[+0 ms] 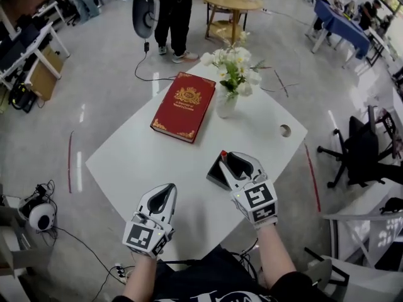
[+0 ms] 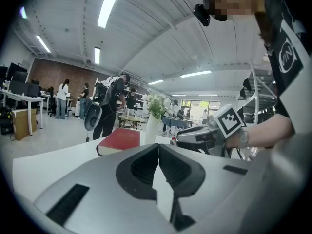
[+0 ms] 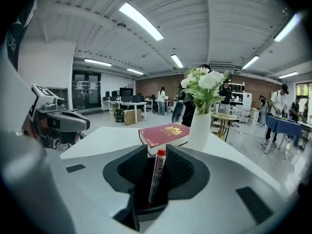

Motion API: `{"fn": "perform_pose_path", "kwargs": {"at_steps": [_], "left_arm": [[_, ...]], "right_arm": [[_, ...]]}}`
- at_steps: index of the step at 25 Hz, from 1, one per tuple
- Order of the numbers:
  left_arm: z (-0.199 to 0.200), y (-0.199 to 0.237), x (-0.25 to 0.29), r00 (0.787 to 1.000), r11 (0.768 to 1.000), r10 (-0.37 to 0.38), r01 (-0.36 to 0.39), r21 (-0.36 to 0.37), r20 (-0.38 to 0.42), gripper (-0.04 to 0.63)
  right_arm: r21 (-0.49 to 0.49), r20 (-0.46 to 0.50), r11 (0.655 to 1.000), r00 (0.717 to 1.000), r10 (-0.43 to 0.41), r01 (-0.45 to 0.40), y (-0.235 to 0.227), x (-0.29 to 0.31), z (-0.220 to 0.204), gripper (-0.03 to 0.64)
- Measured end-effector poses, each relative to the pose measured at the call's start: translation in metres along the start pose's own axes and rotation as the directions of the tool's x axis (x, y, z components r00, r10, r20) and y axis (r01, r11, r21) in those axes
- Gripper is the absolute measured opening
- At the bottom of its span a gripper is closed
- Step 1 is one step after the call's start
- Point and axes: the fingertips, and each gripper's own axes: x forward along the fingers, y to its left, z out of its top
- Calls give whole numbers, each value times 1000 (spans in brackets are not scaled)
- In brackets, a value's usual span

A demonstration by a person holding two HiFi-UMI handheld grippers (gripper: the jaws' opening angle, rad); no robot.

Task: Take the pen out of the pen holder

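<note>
I have my right claw released around the pen in the pen holder toward the surface's near right edge, and my left claw clenched.

one table, one book, one vase, one holder, one pen, two grippers.

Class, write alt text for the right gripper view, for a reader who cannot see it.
A red-capped pen stands between the open jaws of the right gripper. Beyond, on a white table, are a red book and a white vase of flowers; the left gripper shows at the left.
</note>
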Motion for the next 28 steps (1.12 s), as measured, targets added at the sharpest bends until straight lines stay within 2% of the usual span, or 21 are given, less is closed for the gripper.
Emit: {"fn": "perform_pose_path", "kwargs": {"at_steps": [4, 9, 15, 19, 23, 28], "left_arm": [[0, -1, 4, 999, 999, 33, -33, -2, -18, 5], [-6, 3, 8, 997, 997, 71, -71, -15, -41, 5], [-11, 7, 12, 993, 994, 102, -104, -42, -52, 6], [-20, 9, 9, 992, 992, 114, -117, -53, -53, 6], [-25, 12, 6, 989, 989, 130, -134, -60, -66, 6], [-26, 15, -5, 990, 989, 127, -131, -73, -59, 5]], "right_arm": [[-68, -76, 998, 997, -4, -1, -5, 9, -3, 129], [-135, -145, 990, 989, 30, -50, -7, 16, -1, 133], [-100, -211, 991, 976, 62, -85, -8, 24, -7, 135], [-177, -267, 976, 961, 77, -127, -1, 25, -15, 122], [-212, -264, 968, 961, 76, -135, 0, 25, -15, 97], [-140, -207, 985, 976, 71, -101, -1, 18, -5, 83]]}}
